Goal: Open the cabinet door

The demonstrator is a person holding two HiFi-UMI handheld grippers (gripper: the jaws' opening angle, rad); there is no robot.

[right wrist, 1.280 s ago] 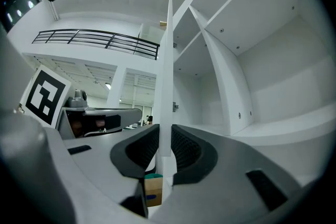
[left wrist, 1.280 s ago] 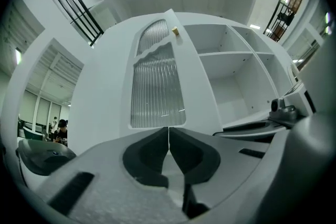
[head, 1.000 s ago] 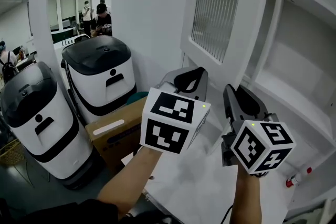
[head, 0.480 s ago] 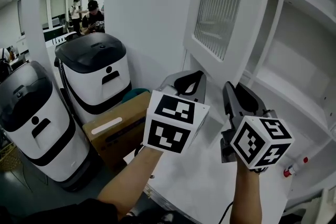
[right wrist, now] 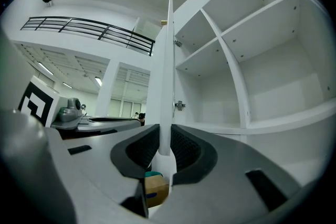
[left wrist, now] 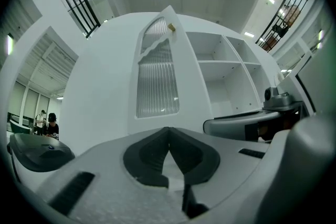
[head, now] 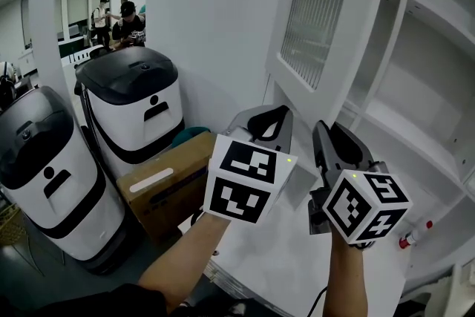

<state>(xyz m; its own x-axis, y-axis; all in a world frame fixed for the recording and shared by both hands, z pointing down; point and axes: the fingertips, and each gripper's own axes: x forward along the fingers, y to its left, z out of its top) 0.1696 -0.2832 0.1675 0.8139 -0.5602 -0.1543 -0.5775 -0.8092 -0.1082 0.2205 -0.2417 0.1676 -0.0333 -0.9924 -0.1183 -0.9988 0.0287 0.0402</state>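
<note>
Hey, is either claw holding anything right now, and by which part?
The right claw grips the open cabinet door by its edge near the bottom corner, with the panel clamped between its jaws. The left claw is shut on nothing.

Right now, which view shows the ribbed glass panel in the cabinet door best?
The left gripper view. It faces the glass panel nearly square-on, whole and unblocked. The head view shows it at a slant from below. The right gripper view sees the door edge-on, so the panel doesn't show there.
</note>
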